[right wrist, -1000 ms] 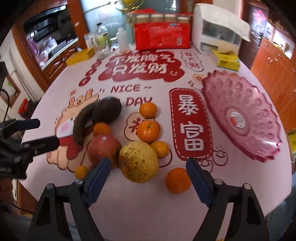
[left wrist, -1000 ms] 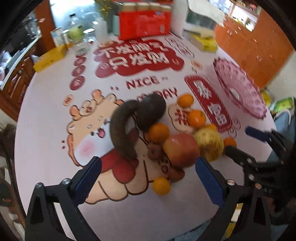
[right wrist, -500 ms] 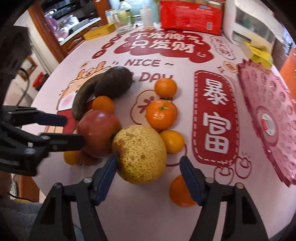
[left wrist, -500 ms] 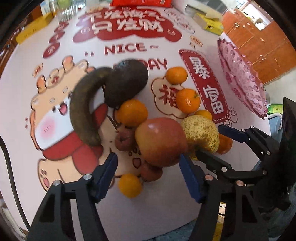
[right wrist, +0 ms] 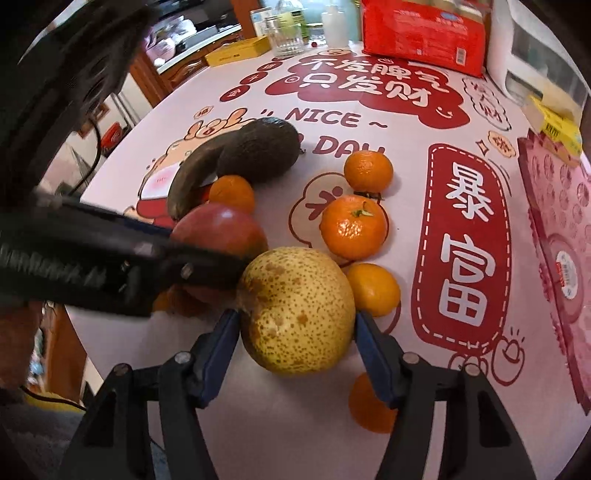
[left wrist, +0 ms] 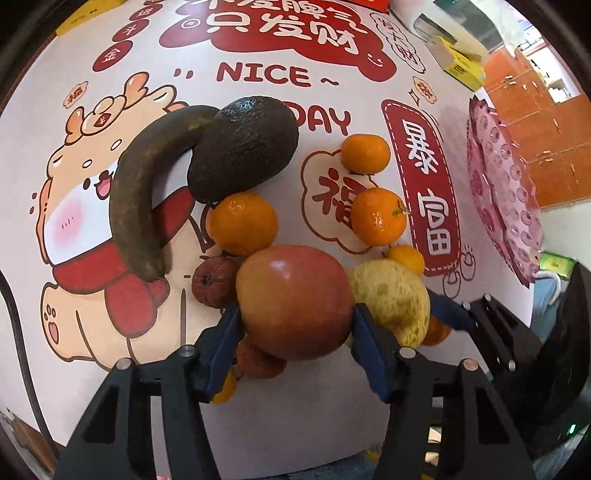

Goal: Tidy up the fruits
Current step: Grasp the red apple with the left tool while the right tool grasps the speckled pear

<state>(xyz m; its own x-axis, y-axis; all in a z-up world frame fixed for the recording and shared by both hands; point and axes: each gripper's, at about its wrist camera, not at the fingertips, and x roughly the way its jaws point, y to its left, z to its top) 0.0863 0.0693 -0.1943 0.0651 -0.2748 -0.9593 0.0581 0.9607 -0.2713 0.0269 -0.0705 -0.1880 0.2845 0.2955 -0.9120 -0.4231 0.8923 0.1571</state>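
My left gripper (left wrist: 295, 325) is shut on the red apple (left wrist: 293, 301), its blue pads against both sides. My right gripper (right wrist: 295, 325) is shut on the speckled yellow pear (right wrist: 297, 310), which also shows in the left wrist view (left wrist: 391, 295). Both fruits rest on the table in a cluster with several oranges (right wrist: 352, 227), a dark avocado (left wrist: 242, 149), a blackened banana (left wrist: 144, 195) and small dark red fruits (left wrist: 212, 282). The pink fruit plate (right wrist: 557, 243) lies at the right.
A red package (right wrist: 424, 31), bottles and a glass (right wrist: 286, 35), yellow boxes (right wrist: 554, 125) and a white appliance (right wrist: 535, 55) stand at the far edge of the printed tablecloth (right wrist: 369, 81). The left gripper's arm (right wrist: 92, 258) crosses the right wrist view beside the pear.
Both grippers moved forward and down onto the fruit cluster. The left closed on the apple and the right closed on the pear.
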